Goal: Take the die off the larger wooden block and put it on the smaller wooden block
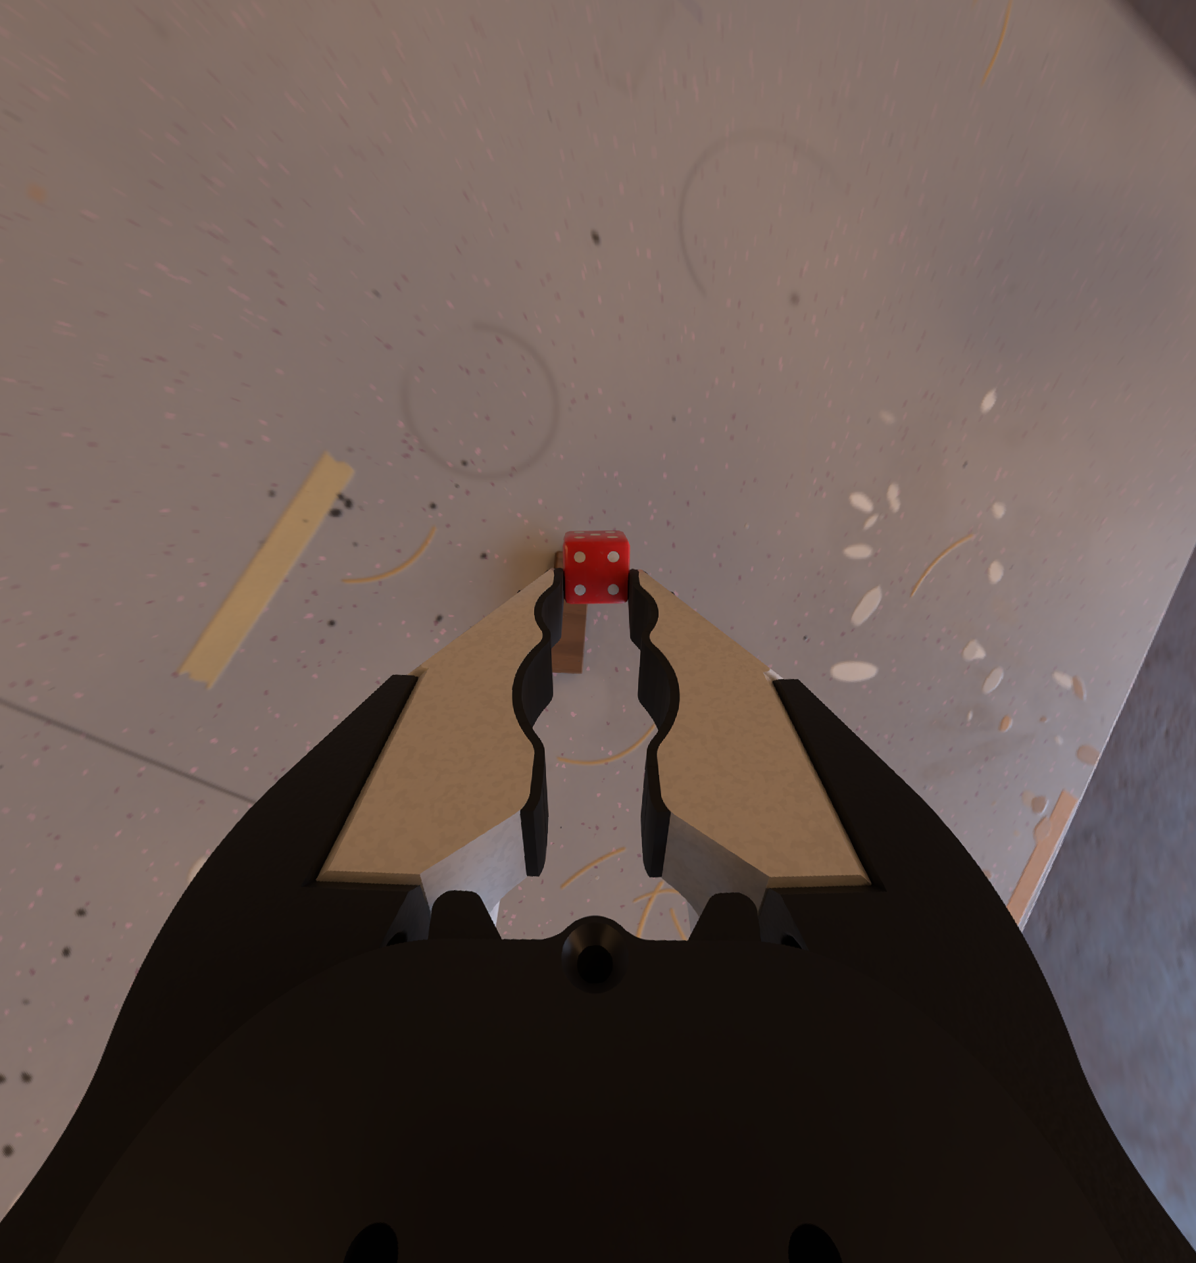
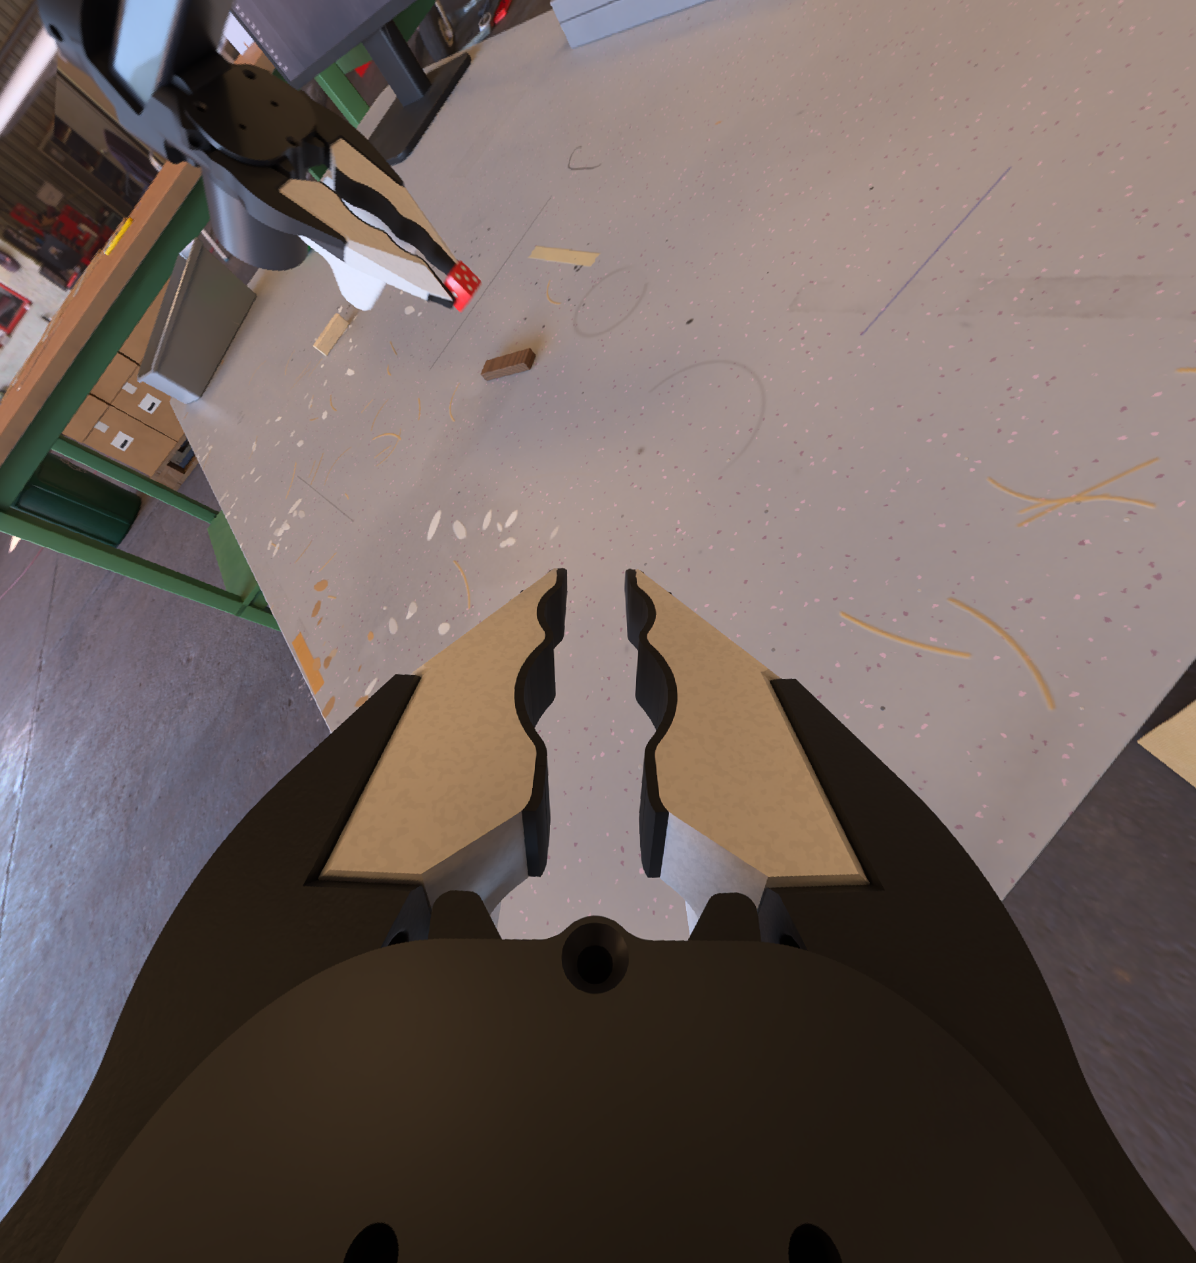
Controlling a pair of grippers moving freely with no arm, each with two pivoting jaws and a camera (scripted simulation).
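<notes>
The left gripper (image 1: pixel 596 586) is pinching the red die (image 1: pixel 595 567) between its fingertips, holding it in the air above the speckled table (image 1: pixel 718 307). A dark wooden block (image 2: pixel 508 363) is lying flat on the table beside and below the die, apart from it, its long axis running across the right wrist view. A paler block (image 2: pixel 330 333) is lying near the table's edge. The die is sitting square in the grip, a four-pip face toward the left camera. The right gripper (image 2: pixel 595 591) is hovering spread, holding nothing, over open tabletop.

Both wrist views downward over one shared table (image 2: pixel 855 239).
</notes>
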